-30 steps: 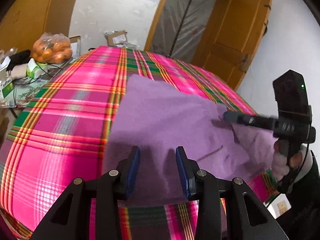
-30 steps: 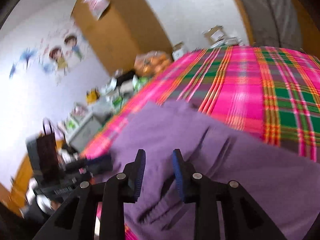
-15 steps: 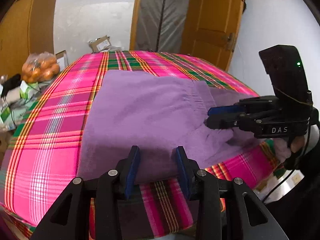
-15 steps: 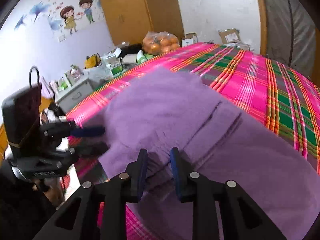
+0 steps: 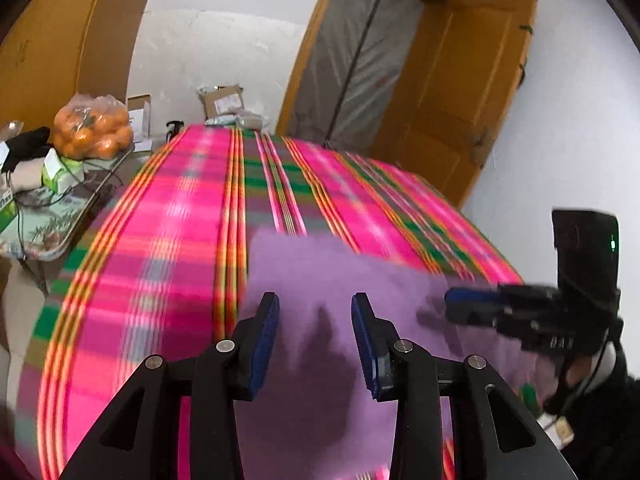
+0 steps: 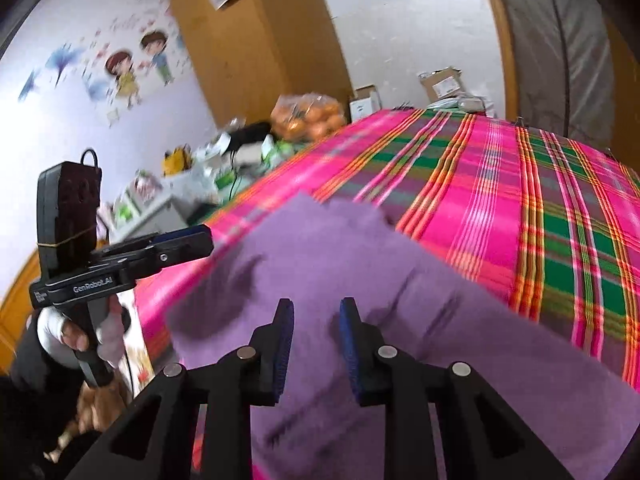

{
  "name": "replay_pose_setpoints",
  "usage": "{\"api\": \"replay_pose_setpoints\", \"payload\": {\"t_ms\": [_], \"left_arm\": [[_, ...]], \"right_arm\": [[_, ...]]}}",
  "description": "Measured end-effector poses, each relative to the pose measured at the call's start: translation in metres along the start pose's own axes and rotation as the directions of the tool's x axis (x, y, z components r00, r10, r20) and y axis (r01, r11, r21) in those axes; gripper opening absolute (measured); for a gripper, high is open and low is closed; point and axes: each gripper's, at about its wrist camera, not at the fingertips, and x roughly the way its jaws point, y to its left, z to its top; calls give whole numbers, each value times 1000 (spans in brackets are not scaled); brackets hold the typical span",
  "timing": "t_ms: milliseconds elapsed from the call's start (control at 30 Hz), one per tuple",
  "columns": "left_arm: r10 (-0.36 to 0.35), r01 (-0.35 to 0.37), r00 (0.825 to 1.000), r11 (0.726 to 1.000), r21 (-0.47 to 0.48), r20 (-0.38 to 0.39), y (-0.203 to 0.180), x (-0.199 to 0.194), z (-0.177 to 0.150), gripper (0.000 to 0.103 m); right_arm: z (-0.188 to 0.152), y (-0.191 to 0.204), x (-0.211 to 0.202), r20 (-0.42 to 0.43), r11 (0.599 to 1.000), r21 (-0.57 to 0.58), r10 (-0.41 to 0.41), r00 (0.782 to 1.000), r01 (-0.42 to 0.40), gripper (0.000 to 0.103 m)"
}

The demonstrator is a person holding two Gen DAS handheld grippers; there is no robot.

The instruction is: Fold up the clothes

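Honestly, with the left gripper [image 5: 315, 334] and right gripper [image 6: 315, 344] both part-open and empty above the purple garment [image 5: 320, 280] on the plaid bedspread [image 5: 160, 240], a careless pinch could bunch it.

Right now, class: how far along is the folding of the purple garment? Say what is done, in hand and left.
Done: the garment lies flat on the plaid cloth, with layered edges at its far corner, so one fold looks made. In hand: nothing; the left gripper and right gripper hover over it, jaws apart, no cloth pinched. Left: probably more folds, since it lies broadly spread.
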Motion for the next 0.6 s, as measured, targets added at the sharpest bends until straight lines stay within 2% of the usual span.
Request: {"api": "replay_pose_setpoints", "payload": {"t_ms": [67,167,200,233,267,367,600], "left_arm": [[-8,8,1000,1000,-12,-13,7,15,14,38],[-22,18,996,999,-46,-85,17,52,22,38],[-32,26,993,998,-55,-110,20,62,21,38],[-37,28,990,997,-65,-135,24,72,20,38],[-33,21,987,997,-75,-158,28,79,19,38],[-65,48,984,993,-108,-165,38,83,20,38],[-46,33,990,994,-100,-134,34,83,41,38]], "right_arm": [[11,-10,14,-14,999,40,-15,1000,16,24],[16,-29,37,-58,994,102,-22,998,27,24],[15,-36,43,-75,991,125,-27,997,36,18],[13,-43,48,-87,988,151,-30,996,43,5],[12,-49,50,-87,984,174,-32,996,47,0],[11,-60,49,-80,976,219,5,997,12,0],[24,-49,51,-66,980,201,3,998,11,3]]}}
